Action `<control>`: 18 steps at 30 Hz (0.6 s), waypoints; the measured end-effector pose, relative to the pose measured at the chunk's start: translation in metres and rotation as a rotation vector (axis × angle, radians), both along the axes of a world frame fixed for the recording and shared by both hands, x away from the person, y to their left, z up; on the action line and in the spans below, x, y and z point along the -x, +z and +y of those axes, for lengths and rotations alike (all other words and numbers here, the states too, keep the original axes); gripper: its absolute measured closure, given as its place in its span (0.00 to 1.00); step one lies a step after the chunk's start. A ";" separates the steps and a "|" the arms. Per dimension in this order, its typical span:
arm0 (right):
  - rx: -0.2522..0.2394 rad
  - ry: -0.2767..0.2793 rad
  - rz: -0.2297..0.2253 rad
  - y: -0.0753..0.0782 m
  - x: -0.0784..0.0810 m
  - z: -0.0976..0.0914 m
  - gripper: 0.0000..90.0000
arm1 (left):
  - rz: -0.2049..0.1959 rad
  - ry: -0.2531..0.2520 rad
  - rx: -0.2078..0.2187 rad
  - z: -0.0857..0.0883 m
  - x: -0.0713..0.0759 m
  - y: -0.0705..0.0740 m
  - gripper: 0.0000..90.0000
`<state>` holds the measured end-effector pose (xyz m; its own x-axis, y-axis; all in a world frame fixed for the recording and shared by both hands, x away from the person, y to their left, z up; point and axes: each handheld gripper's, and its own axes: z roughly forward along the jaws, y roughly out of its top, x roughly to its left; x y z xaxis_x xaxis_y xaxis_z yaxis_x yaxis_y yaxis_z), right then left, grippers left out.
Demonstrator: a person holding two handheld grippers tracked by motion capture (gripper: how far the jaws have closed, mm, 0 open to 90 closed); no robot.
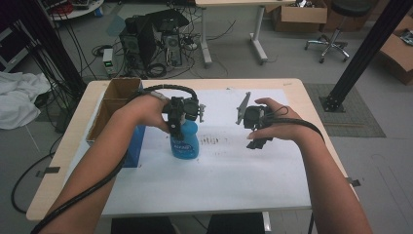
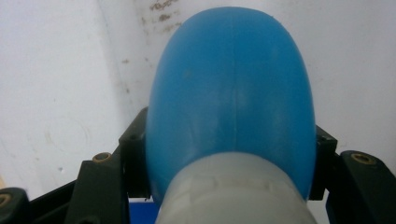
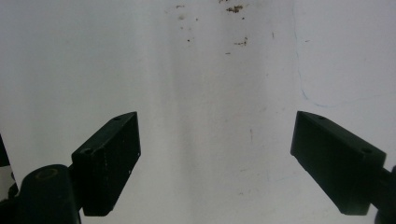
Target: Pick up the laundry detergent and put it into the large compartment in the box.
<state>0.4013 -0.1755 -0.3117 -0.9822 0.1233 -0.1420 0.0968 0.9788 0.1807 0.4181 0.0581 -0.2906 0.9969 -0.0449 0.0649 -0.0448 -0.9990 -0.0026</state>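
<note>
A blue plastic bottle stands upright on the white sheet, left of the middle. My left gripper comes down on it from above and is shut on its upper part. In the left gripper view the blue bottle bulges between the two black jaws, with a pale grey neck at the bottom. My right gripper hovers over the sheet to the right of the bottle, apart from it. Its jaws stand wide open over the bare, slightly stained sheet.
A brown cardboard box sits at the table's left side, with a dark blue box beside the bottle. Dark smudges mark the sheet between the grippers. Beyond the table are computer towers, cables, a desk and a stool.
</note>
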 end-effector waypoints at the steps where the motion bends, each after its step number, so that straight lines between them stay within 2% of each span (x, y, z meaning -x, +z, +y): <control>1: -0.001 0.001 -0.002 0.000 0.000 0.000 0.18 | 0.006 0.015 0.011 0.002 0.000 0.001 0.43; 4: -0.003 0.005 -0.002 0.001 0.001 0.001 0.18 | 0.017 0.058 0.017 0.005 -0.001 0.009 0.43; 5: -0.004 0.005 -0.002 0.001 0.001 0.001 0.18 | 0.017 0.058 0.017 0.005 -0.001 0.009 0.43; 6: -0.003 0.005 -0.003 0.001 0.001 0.001 0.18 | 0.020 0.082 0.023 0.007 0.000 0.016 0.43; 7: -0.002 0.005 -0.002 0.002 0.001 0.002 0.18 | 0.020 0.082 0.023 0.007 0.000 0.016 0.43; 9: -0.006 0.008 -0.005 0.002 0.001 0.003 0.18 | 0.027 0.156 0.025 0.008 0.001 0.026 0.43; 12: -0.005 0.011 -0.008 0.004 0.002 0.005 0.18 | 0.028 0.236 0.026 0.008 0.003 0.037 0.43; 13: -0.006 0.014 -0.006 0.004 0.002 0.005 0.18 | 0.028 0.236 0.026 0.008 0.003 0.037 0.43; 15: -0.008 0.019 -0.008 0.005 0.003 0.006 0.18 | 0.021 0.280 0.027 0.007 0.006 0.043 0.43; 16: -0.007 0.022 -0.009 0.005 0.002 0.007 0.18 | 0.016 0.331 0.027 0.007 0.007 0.050 0.43; 18: -0.008 0.024 -0.007 0.005 0.002 0.008 0.18 | 0.015 0.348 0.021 0.006 0.008 0.054 0.43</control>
<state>0.3994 -0.1676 -0.3064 -0.9838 0.1006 -0.1481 0.0716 0.9793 0.1895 0.4098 0.0642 -0.2370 0.9531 0.2989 0.0474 0.2985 -0.9543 0.0161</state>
